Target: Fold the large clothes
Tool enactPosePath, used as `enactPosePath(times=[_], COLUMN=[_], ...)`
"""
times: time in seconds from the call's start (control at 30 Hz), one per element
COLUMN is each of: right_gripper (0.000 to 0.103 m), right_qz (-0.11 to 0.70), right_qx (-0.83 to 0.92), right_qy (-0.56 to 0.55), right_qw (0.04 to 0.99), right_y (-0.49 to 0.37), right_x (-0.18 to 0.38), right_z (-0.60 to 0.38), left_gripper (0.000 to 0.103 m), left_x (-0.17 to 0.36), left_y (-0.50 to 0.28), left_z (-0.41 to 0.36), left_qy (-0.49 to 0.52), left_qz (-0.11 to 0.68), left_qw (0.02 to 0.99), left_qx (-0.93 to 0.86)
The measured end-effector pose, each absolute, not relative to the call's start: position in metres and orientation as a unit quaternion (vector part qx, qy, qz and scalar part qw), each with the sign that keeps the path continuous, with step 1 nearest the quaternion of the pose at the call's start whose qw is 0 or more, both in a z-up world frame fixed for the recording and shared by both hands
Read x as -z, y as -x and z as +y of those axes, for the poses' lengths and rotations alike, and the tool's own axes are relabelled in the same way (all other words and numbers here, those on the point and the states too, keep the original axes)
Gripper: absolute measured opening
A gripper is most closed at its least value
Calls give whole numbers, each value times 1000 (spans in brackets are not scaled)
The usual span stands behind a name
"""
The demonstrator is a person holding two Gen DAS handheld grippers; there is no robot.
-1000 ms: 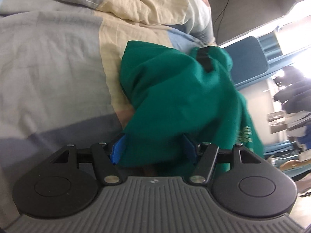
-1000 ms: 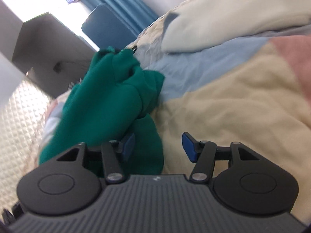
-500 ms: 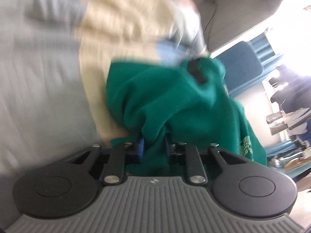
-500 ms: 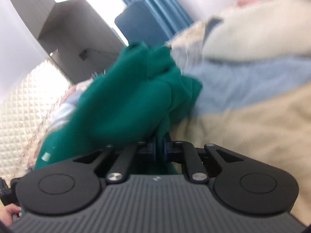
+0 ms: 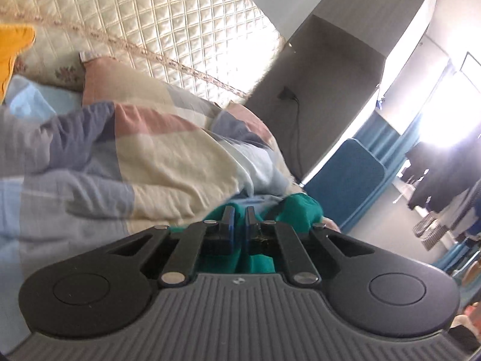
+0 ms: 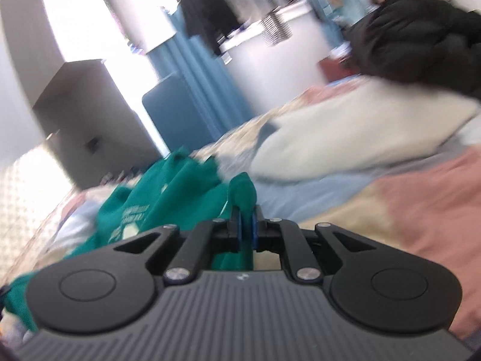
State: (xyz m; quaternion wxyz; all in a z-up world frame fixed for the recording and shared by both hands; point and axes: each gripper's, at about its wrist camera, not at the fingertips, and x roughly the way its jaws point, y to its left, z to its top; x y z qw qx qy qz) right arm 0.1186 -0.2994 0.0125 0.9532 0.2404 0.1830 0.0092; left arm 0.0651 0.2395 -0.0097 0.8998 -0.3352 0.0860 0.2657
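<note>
From the left wrist, the left hand-held gripper [image 5: 237, 219] has its blue pads drawn nearly together with a fold of the green sweatshirt [image 5: 300, 210] pinched between them; its jaws have just been closing on that cloth. The grip sits on an edge of the garment, most likely so that it can be raised off the bed [image 5: 168, 162] and shaken out flat before folding. Little of the sweatshirt shows here: a bunch beside the right finger and some cloth under the linkage, the rest hidden behind the gripper body. It hangs at the near edge of the patchwork quilt, with the quilted headboard [image 5: 180, 15] behind. What the yellow patch at the upper left corner is cannot be made out.

From the right wrist, the right hand-held gripper [image 6: 246, 222] is likewise narrowed onto a ridge of the same sweatshirt, which pokes up between the pads. The garment trails away to the left, crumpled, with pale print on it that is too blurred to read. Holding two separate points probably lets the person stretch the cloth between them. A white pillow [image 6: 345, 138] lies further back on the bed, a black garment [image 6: 421, 39] resting on it. The whole view is smeared, and the room beyond is indistinct.
</note>
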Motion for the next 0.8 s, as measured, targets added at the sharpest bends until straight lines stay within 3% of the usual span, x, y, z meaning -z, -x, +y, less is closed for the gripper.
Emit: enactPosePath(times=[0.07, 0.17, 0.3, 0.5, 0.57, 0.67, 0.7, 0.73, 0.77, 0.8], right_gripper=[9, 10, 10, 16, 26, 32, 34, 46, 58, 61], right_qz=[186, 233, 314, 321, 322, 316, 311, 304, 297, 289], right_qx=[24, 79, 108, 107, 110, 104, 99, 93, 85, 74], right_qy=[-246, -256, -313, -312, -306, -311, -314, -313, -313, -312], right_qw=[951, 935, 890, 888, 889, 890, 892, 895, 898, 902], right_y=[-121, -137, -163, -167, -162, -146, -144, -141, -138, -133], right_x=[-5, 16, 57, 54, 49, 37, 33, 28, 25, 20], right_z=[-308, -317, -334, -335, -334, -338, -339, -339, -338, -336], left_gripper=[0, 0, 1, 2, 2, 5, 8, 12, 20, 30], left_x=[8, 13, 46, 48, 43, 41, 41, 41, 42, 43], left_y=[-76, -96, -114, -105, -97, -83, -80, -76, -72, -68], left_z=[246, 256, 272, 245, 223, 189, 179, 168, 159, 152], left_qy=[310, 265, 314, 348, 341, 340, 337, 332, 329, 328], left_qz=[92, 114, 185, 186, 187, 202, 210, 219, 225, 229], left_qw=[904, 906, 886, 890, 900, 908, 910, 911, 912, 912], left_qx=[-279, -308, -286, -227, -194, -139, -122, -109, -99, -90])
